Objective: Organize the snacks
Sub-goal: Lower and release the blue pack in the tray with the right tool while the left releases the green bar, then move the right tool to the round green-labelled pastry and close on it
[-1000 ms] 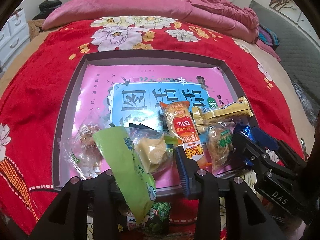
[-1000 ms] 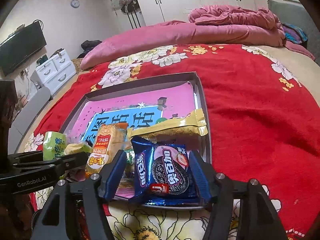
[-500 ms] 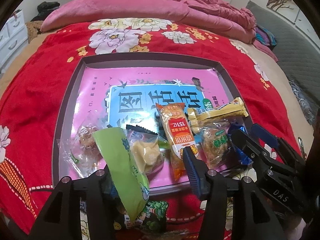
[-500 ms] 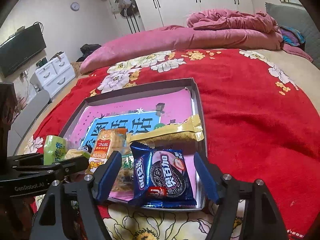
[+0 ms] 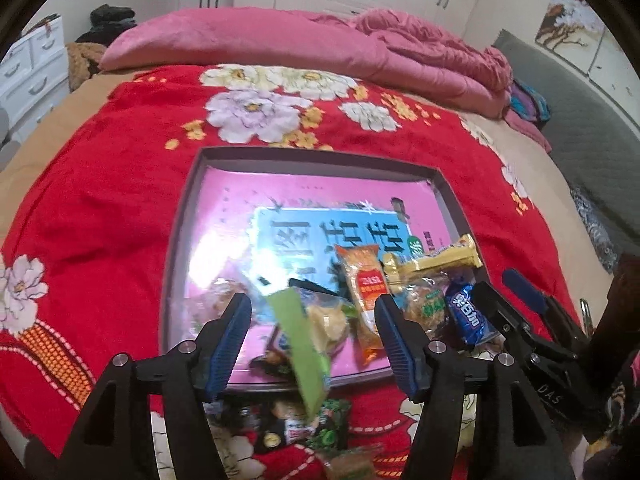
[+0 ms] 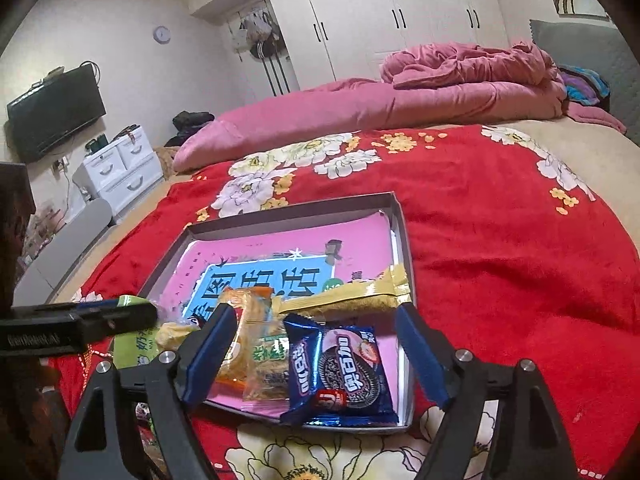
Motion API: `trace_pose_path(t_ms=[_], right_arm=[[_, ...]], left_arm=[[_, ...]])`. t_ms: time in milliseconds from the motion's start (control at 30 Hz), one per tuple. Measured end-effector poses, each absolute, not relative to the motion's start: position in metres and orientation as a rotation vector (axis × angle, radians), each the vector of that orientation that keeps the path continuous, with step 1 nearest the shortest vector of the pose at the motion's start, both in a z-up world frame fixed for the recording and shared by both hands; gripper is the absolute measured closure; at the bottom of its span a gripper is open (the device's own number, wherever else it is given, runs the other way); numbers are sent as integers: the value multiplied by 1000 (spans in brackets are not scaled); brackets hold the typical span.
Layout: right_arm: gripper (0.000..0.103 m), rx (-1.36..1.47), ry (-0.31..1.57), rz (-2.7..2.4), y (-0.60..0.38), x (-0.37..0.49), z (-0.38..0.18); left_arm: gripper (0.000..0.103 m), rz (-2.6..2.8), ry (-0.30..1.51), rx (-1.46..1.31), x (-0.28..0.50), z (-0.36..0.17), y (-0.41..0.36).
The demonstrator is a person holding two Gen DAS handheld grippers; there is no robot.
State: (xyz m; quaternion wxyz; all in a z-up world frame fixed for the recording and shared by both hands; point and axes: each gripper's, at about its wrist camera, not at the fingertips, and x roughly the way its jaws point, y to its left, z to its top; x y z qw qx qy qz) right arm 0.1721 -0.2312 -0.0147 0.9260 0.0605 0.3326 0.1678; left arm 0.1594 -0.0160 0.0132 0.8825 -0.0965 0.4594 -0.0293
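A shallow grey box with a pink and blue printed floor lies on the red blanket; it also shows in the right wrist view. At its near end lie an orange packet, a gold bar, a clear cracker packet and a blue Oreo packet. My left gripper is open above the box's near edge; a blurred green packet hangs between its fingers, touching neither. My right gripper is open just above the Oreo packet.
Several loose snacks, one dark green, lie on the blanket in front of the box. A pink duvet is piled at the bed's far end. White drawers and a wall television stand at the left.
My left gripper opened wide and drew back and up; the green packet left its grip and now shows blurred. My right gripper opened wider and rose off the Oreo packet.
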Motion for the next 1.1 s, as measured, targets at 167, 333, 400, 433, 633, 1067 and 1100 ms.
trace_pose_path(t_ms=[167, 333, 400, 433, 633, 1067, 1100], right_arm=[[21, 112, 668, 359, -227, 168, -11], [18, 123, 643, 399, -224, 159, -6], [18, 113, 642, 405, -221, 156, -5], [18, 110, 642, 408, -220, 155, -5], [18, 90, 644, 434, -211, 141, -5], [17, 18, 691, 479, -184, 104, -11], [17, 18, 699, 482, -181, 102, -12]], left_arm=[[37, -35, 944, -212, 151, 18, -1], [37, -18, 928, -228, 138, 21, 13], [37, -13, 925, -234, 132, 22, 18], [37, -12, 924, -235, 130, 22, 20], [37, -4, 917, -241, 113, 23, 33], [37, -10, 952, -267, 89, 8, 45], [37, -16, 960, -269, 88, 6, 43]])
